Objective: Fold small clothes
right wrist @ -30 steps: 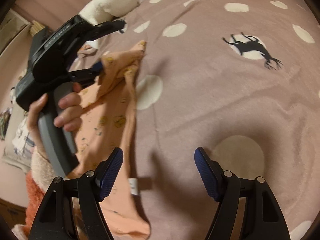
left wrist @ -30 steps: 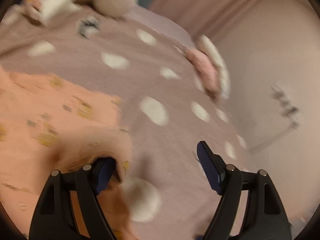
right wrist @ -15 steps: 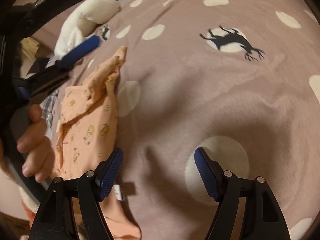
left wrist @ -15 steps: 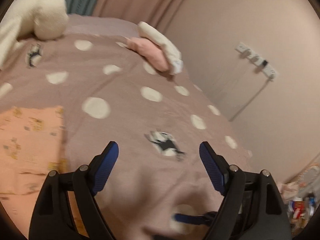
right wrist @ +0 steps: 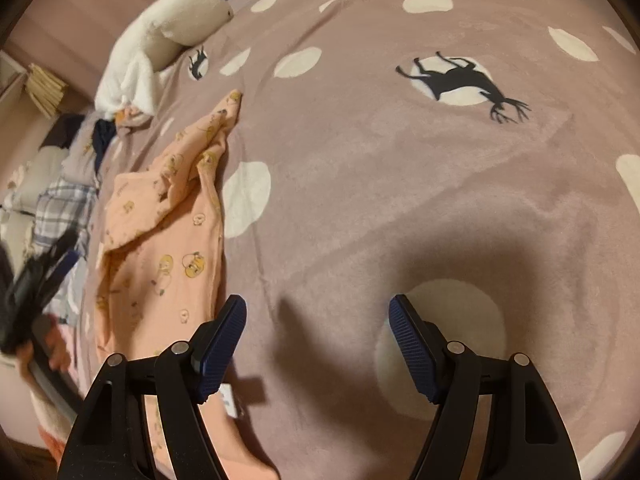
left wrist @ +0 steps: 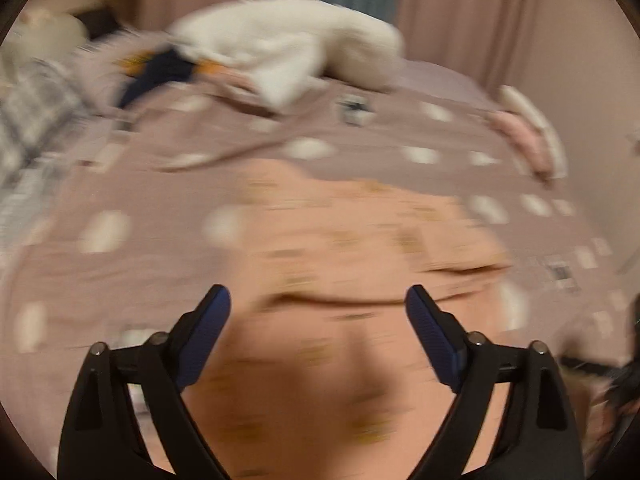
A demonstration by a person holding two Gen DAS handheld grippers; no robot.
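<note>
A small peach garment [right wrist: 160, 248] with yellow cartoon prints lies partly folded on the mauve spotted bedspread [right wrist: 400, 184]. In the blurred left wrist view the same garment [left wrist: 360, 248] fills the middle. My left gripper [left wrist: 318, 312] hovers over it, its jaws opening, nothing between the pads. In the right wrist view that left gripper [right wrist: 36, 280] shows as a dark blur at the left edge, held by a hand. My right gripper [right wrist: 318, 320] stands open over bare bedspread just right of the garment's edge, with nothing between its fingers.
A white plush toy [right wrist: 160, 40] lies at the head of the bed, with dark and plaid clothes [right wrist: 64, 208] heaped beside it. A pink and white item [left wrist: 528, 136] rests near the bed's right edge by the wall. Curtains hang behind.
My left gripper let go of the garment's corner, swung away to the right, then came back over the garment, jaws wider. The folded flap now lies on the garment. The right gripper stayed put.
</note>
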